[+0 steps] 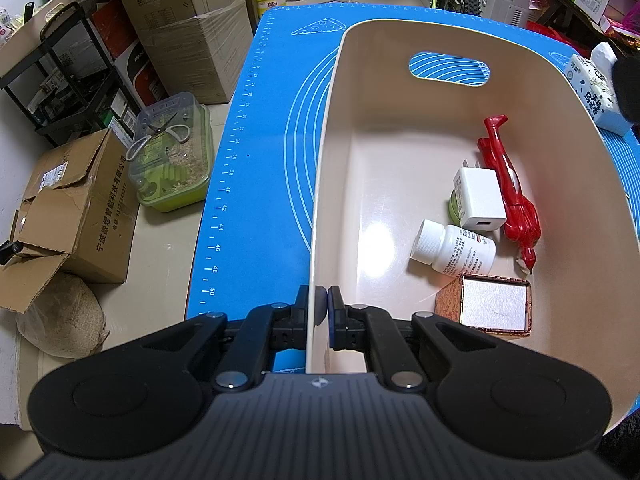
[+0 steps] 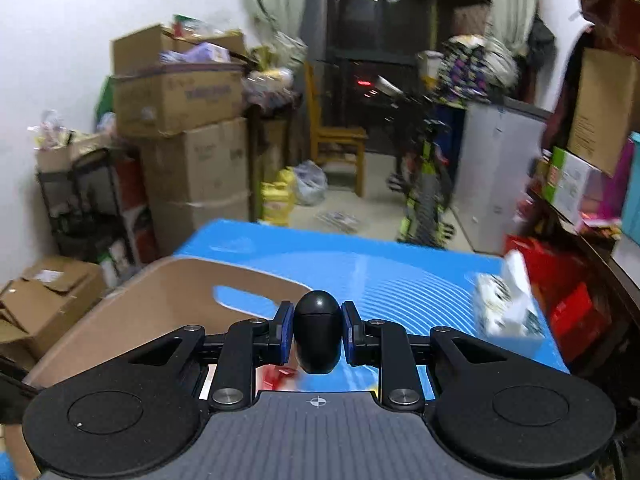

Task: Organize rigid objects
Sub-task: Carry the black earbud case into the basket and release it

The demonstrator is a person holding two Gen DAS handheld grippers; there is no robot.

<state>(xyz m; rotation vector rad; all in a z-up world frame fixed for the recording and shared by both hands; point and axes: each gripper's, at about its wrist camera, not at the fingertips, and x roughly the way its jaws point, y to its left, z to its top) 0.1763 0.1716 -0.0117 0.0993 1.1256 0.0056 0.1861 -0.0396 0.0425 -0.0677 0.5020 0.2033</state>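
A beige bin (image 1: 328,128) stands on the blue mat (image 1: 260,160). My left gripper (image 1: 319,308) is shut on the bin's near-left wall. Inside the bin lie a white pill bottle (image 1: 456,246), a white charger (image 1: 480,198), a red pen-like toy (image 1: 514,192) and a small patterned box (image 1: 492,306). My right gripper (image 2: 317,334) is shut on a black egg-shaped object (image 2: 318,334) and holds it above the mat, beside the bin's (image 2: 160,292) far right edge. The right wrist view is motion-blurred.
A tissue pack (image 1: 596,88) lies on the mat right of the bin; it also shows in the right wrist view (image 2: 508,304). Cardboard boxes (image 1: 76,208), a green container (image 1: 172,160) and a black shelf (image 1: 72,80) stand on the floor to the left. A bicycle (image 2: 424,184) stands beyond the table.
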